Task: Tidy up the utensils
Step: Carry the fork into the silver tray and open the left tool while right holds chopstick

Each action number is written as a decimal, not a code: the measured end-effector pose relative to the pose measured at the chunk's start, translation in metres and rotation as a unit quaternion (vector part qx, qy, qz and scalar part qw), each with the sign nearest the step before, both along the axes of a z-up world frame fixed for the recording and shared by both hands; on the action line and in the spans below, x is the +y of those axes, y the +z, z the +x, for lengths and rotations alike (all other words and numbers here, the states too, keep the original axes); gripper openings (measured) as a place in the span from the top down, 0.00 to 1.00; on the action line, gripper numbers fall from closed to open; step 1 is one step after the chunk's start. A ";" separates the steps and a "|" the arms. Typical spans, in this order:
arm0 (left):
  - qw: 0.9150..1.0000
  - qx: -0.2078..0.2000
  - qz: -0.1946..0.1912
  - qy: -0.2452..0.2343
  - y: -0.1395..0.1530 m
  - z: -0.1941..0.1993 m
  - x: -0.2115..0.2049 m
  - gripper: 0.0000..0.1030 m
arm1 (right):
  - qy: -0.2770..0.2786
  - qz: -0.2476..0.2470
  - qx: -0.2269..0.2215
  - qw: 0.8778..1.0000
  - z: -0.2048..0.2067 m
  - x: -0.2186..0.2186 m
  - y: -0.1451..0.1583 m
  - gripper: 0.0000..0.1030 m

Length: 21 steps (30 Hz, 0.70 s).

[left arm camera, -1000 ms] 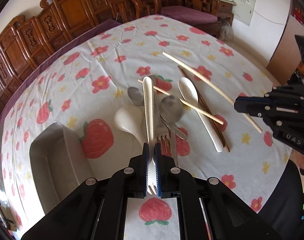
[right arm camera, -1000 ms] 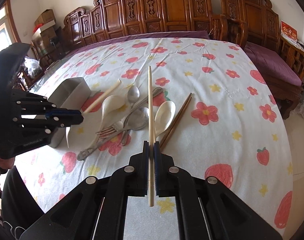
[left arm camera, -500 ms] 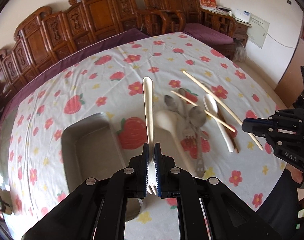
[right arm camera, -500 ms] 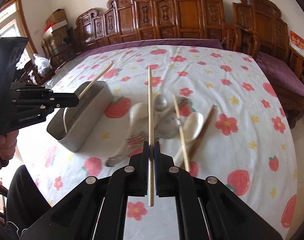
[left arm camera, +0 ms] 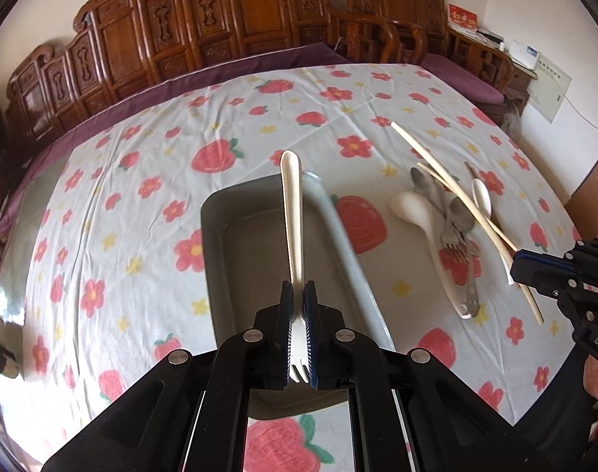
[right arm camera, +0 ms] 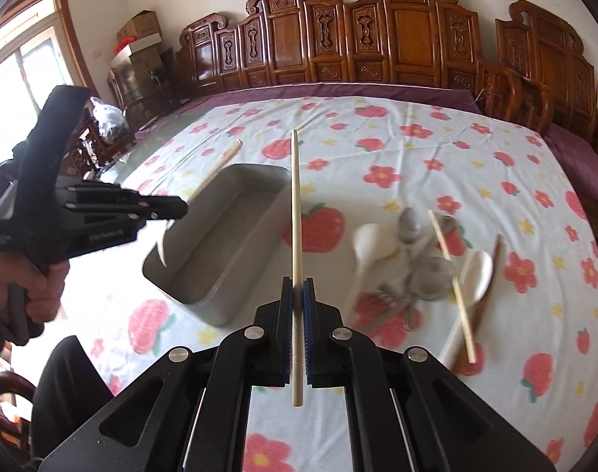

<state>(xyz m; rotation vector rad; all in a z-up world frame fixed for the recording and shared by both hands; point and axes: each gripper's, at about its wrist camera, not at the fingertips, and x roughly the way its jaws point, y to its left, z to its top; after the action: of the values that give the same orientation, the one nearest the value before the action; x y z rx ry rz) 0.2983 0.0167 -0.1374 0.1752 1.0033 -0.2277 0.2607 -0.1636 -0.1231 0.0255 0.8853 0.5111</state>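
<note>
Hovering over the grey tray point(left arm camera: 236, 259), my left gripper point(left arm camera: 299, 338) pinches a white fork point(left arm camera: 293, 236) by its tines while my right gripper point(right arm camera: 297, 326) clamps a chopstick point(right arm camera: 296, 259). I should lower both lengthwise before releasing; the remaining utensil pile point(left arm camera: 448, 220) lies at the tray's three o'clock

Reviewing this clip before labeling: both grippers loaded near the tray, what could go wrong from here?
1. The left gripper clamps the cream fork near its tines, so the long handle juts over the grey tray and may pivot or slip on release.
2. The right gripper pinches the thin chopstick low on its length; it could swing and miss the tray.
3. Both grippers near the same tray, so they may collide.
</note>
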 end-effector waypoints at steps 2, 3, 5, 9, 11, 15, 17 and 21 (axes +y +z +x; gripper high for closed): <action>1.000 0.004 -0.006 0.007 -0.002 0.001 0.005 0.95 | 0.000 0.002 0.000 1.000 -0.001 0.009 0.002 0.94; 1.000 0.006 -0.007 0.011 -0.003 0.002 0.007 0.95 | 0.001 0.003 -0.001 1.000 -0.001 0.013 0.003 0.94; 1.000 0.006 0.001 0.023 -0.006 0.002 0.010 0.83 | 0.000 0.008 0.000 1.000 0.000 0.020 0.005 0.94; 0.999 0.005 -0.009 0.032 -0.008 -0.002 0.018 0.75 | 0.004 0.012 0.002 1.000 0.001 0.036 0.006 0.94; 0.999 0.000 -0.016 0.035 -0.008 -0.007 0.024 0.69 | 0.006 0.010 0.003 1.000 0.002 0.042 0.005 0.94; 0.999 -0.019 -0.017 0.037 -0.002 -0.019 0.035 0.69 | 0.007 0.011 0.010 1.000 0.005 0.056 0.000 0.94; 0.999 -0.027 -0.016 0.037 0.000 -0.025 0.041 0.65 | 0.008 0.008 0.014 1.000 0.007 0.064 -0.003 0.94; 0.998 -0.034 -0.022 0.041 0.000 -0.033 0.060 0.65 | 0.011 0.006 0.025 1.000 0.015 0.081 -0.012 0.94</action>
<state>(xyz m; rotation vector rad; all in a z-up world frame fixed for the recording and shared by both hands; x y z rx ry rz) 0.2655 0.0764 -0.1373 0.1003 0.9352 -0.1681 0.2757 -0.0823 -0.1351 0.0388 0.9315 0.5390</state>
